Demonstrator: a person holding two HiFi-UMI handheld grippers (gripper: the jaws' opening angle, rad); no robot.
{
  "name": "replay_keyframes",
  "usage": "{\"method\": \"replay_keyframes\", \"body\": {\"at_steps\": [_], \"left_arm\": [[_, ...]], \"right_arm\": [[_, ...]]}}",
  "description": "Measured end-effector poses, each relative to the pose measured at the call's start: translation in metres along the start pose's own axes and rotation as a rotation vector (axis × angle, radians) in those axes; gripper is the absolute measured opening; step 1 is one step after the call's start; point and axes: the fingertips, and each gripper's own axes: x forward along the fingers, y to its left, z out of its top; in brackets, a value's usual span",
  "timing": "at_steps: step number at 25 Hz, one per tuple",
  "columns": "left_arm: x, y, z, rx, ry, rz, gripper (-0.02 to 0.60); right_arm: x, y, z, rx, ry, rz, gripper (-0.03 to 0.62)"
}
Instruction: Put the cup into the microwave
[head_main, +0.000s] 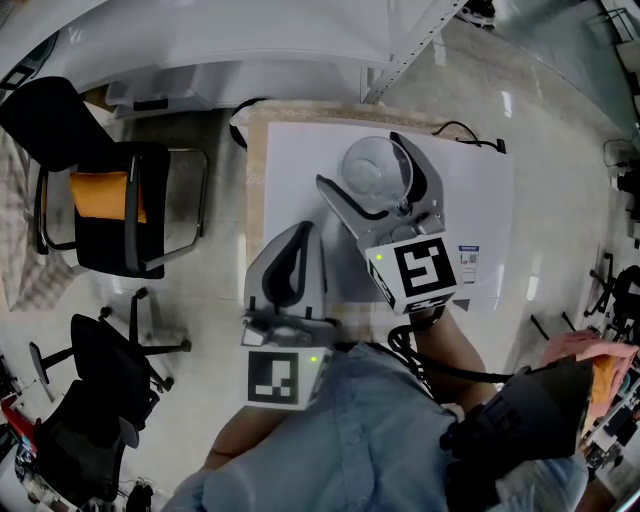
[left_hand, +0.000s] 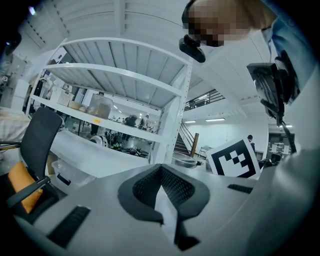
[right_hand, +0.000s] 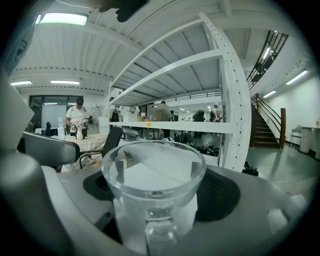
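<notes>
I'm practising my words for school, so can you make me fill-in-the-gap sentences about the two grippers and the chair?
1. Between the right gripper's jaws stands a clear ____.
2. The left gripper's jaws are shut and hold ____.
3. The cushion on the black chair is ____.
Missing words: cup, nothing, orange.

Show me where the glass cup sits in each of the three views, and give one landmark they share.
Head view: cup upper centre, between the right gripper's jaws.
Left gripper view: likely the small round rim right of centre; too small to confirm.
Right gripper view: cup fills the lower centre.
Shared landmark: the white shelf rack.
</notes>
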Motion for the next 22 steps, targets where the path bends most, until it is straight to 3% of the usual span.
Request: {"method": "replay_keyframes", "body": {"at_steps": [4, 22], "left_arm": [[-0.001, 0.002, 0.002, 0.002, -0.006, 0.004, 0.008], [-0.011, -0.006, 0.002, 0.004, -0.012, -0.008, 0.007]], "right_arm": [[0.000, 0.002, 0.002, -0.016, -0.007, -0.003, 0.400], [-0.014, 0.006, -0.003, -0.008, -0.005, -0.016, 0.393]]}}
